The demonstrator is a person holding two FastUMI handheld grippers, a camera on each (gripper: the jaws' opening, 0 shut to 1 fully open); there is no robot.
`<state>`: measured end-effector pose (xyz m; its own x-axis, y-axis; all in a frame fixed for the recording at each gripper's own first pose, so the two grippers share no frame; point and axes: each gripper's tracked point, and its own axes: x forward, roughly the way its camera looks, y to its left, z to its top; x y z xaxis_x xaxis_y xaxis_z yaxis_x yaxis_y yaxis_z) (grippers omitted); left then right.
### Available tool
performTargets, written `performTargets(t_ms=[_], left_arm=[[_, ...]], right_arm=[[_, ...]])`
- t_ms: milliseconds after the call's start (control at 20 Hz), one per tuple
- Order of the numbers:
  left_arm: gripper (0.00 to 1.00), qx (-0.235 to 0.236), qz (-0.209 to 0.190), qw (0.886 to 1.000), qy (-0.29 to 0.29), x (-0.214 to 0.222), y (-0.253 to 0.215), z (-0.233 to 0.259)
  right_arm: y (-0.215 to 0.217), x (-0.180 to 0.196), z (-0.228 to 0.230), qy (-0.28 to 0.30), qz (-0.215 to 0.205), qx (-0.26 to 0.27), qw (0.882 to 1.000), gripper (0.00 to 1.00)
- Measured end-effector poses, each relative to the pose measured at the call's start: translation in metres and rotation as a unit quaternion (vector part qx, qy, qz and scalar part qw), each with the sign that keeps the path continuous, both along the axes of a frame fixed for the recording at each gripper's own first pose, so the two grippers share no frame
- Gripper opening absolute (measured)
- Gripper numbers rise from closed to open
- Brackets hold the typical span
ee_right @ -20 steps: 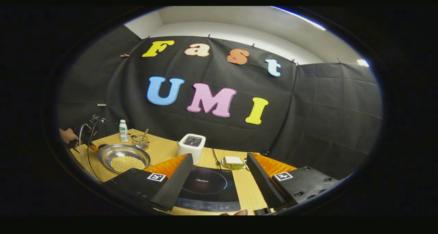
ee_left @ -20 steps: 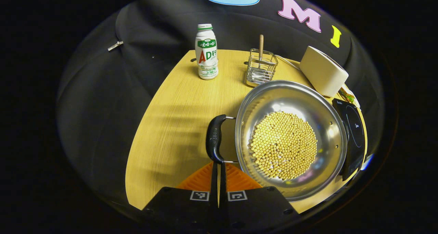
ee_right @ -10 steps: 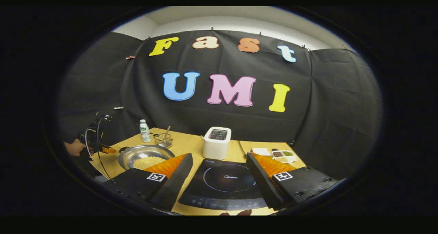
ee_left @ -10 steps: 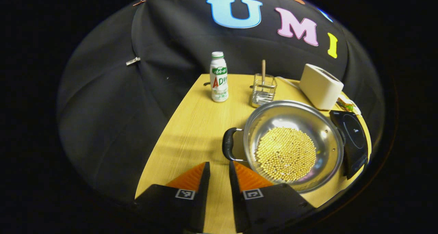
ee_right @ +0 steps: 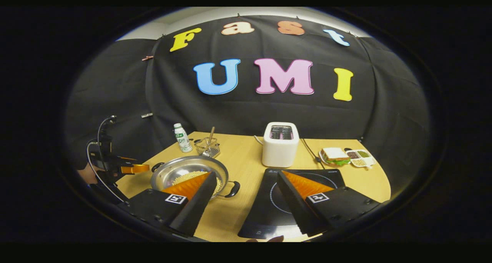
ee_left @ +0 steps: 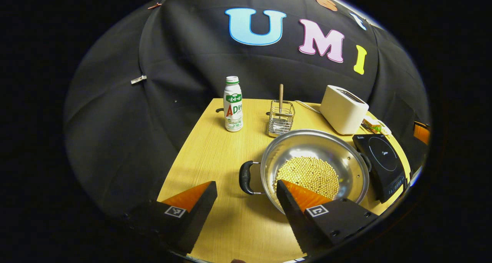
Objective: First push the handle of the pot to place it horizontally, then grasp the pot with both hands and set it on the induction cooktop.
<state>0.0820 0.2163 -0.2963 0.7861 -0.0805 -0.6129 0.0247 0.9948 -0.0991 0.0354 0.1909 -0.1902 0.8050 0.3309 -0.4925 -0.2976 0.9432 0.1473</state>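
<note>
— While both handles lie level, how should the steel pot point(ee_left: 312, 167) of soybeans be gripped?

— Close each gripper squarely on one black handle point(ee_left: 245, 177), lift evenly, and keep the beans from sliding. It sits on the wooden table point(ee_left: 215, 155), just beside the induction cooktop point(ee_left: 382, 159).

— And the pose?

— The left gripper point(ee_left: 246, 195) hangs wide open, just short of the near handle, holding nothing. The right gripper point(ee_right: 246, 193), also wide open and empty, hovers between pot and cooktop, aimed toward the far handle point(ee_right: 233, 189).
</note>
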Motion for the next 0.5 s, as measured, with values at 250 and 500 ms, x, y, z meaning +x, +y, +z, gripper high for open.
performTargets(t_ms=[250,500], left_arm=[[0.98,-0.002,-0.020,0.999,0.027,0.016,-0.005,-0.020],[0.93,-0.010,-0.026,0.998,0.060,0.033,-0.008,-0.045]], right_arm=[[0.031,0.012,-0.051,0.082,-0.002,0.005,0.997,0.96],[0.049,0.020,-0.092,0.135,-0.004,-0.007,0.991,0.99]])
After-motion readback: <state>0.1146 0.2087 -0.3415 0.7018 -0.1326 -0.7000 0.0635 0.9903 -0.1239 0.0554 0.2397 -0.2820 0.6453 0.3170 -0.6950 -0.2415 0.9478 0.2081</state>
